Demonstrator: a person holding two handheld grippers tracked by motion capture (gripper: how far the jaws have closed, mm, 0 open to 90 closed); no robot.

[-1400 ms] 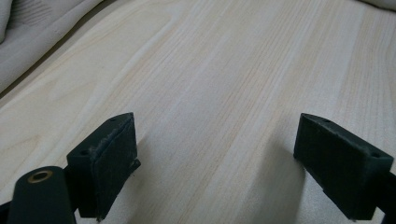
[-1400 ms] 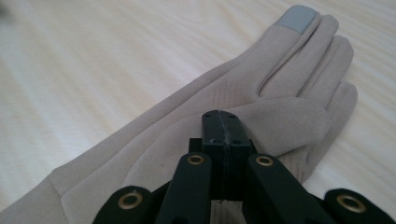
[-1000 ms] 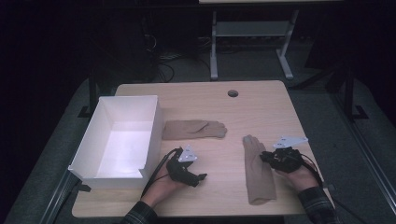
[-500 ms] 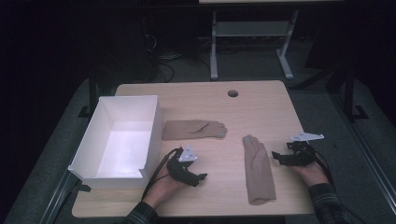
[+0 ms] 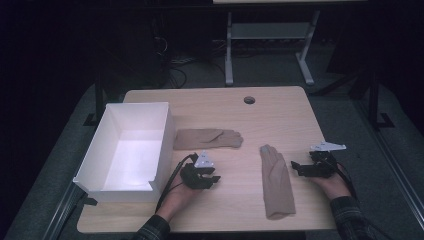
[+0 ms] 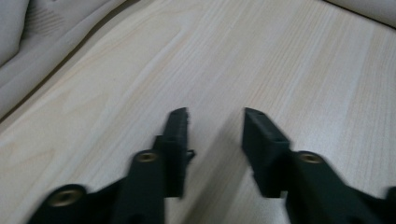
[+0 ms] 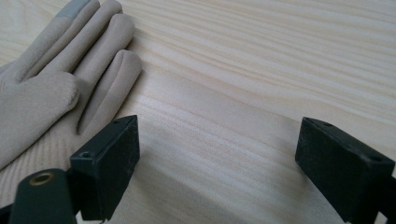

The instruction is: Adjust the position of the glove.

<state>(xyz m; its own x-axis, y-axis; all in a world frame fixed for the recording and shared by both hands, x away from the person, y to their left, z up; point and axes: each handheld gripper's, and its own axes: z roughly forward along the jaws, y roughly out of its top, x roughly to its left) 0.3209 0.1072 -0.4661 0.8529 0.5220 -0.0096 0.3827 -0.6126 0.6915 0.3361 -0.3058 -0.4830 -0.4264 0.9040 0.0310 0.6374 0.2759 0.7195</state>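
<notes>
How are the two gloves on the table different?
The glove by the white box lies sideways, fingers pointing right; the glove near the right gripper lies lengthwise, fingers pointing away. The second has a grey fingertip; none is discernible on the first. Both are tan and lie flat.

glove cuff cut off, near table edge cropped

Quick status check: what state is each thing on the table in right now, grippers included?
White box: open-topped, nothing visible inside.
Far glove: lying flat beside the box, ungripped.
Near glove: lying flat, fingers pointing away from the person, ungripped.
Left gripper: jaws apart, holding nothing, over bare wood.
Right gripper: jaws wide apart, holding nothing, just beside the near glove.
</notes>
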